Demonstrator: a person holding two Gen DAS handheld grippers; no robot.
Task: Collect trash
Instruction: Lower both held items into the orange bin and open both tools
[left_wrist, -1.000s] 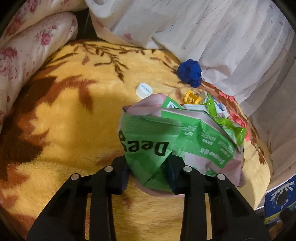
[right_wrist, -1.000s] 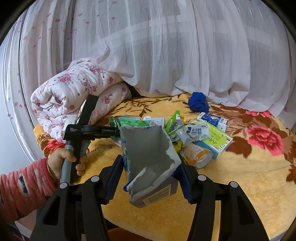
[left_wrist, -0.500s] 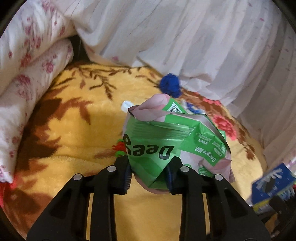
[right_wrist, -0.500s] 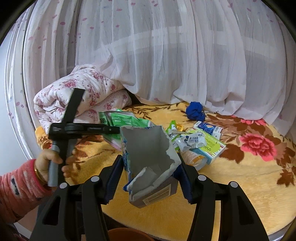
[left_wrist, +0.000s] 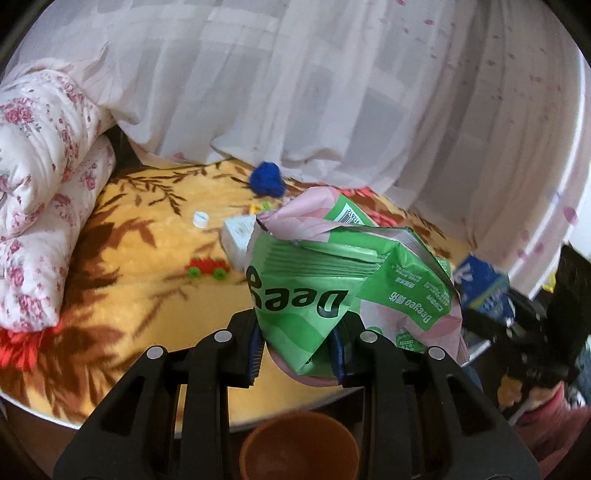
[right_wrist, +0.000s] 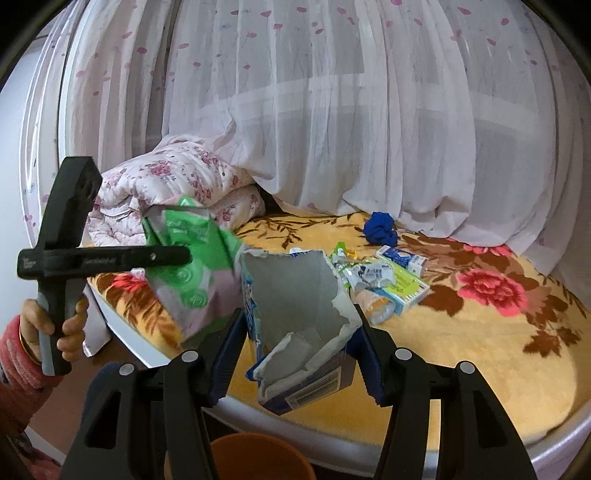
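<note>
Curtain (right_wrist: 332, 122): sheer white with small pink marks, hanging behind the blanket and pooling on its far edge.
Blanket (right_wrist: 480, 354): yellow plush with brown leaves and red flowers, spread over a round-edged bed; every place below is given relative to it.
Quilt (left_wrist: 37, 184): white with pink roses, rolled up along the blanket's left edge.
Orange bin (left_wrist: 299, 448): below the blanket's near edge, directly under both grippers.
Green wrapper (left_wrist: 332, 280): crumpled green and pink bag, lifted clear above the blanket's near edge.
Left gripper (left_wrist: 297, 350): fingers closed narrow, pinching the green wrapper's lower end; a hand (right_wrist: 55, 325) in a red sleeve holds its handle.
Torn carton (right_wrist: 299, 317): blue outside, grey inside, top ripped open, held upright over the blanket's near rim.
Right gripper (right_wrist: 299, 358): fingers part-way apart, clamped on the torn carton's two sides.
Trash pile (right_wrist: 384, 284): boxes and packets lying on the blanket's middle, beyond the carton.
Blue cloth ball (right_wrist: 380, 229): on the blanket's far side, near the curtain hem.
Toy car (left_wrist: 208, 266): red with green wheels, on the blanket left of the wrapper.
White cap (left_wrist: 200, 219): on the blanket beyond the toy car.
</note>
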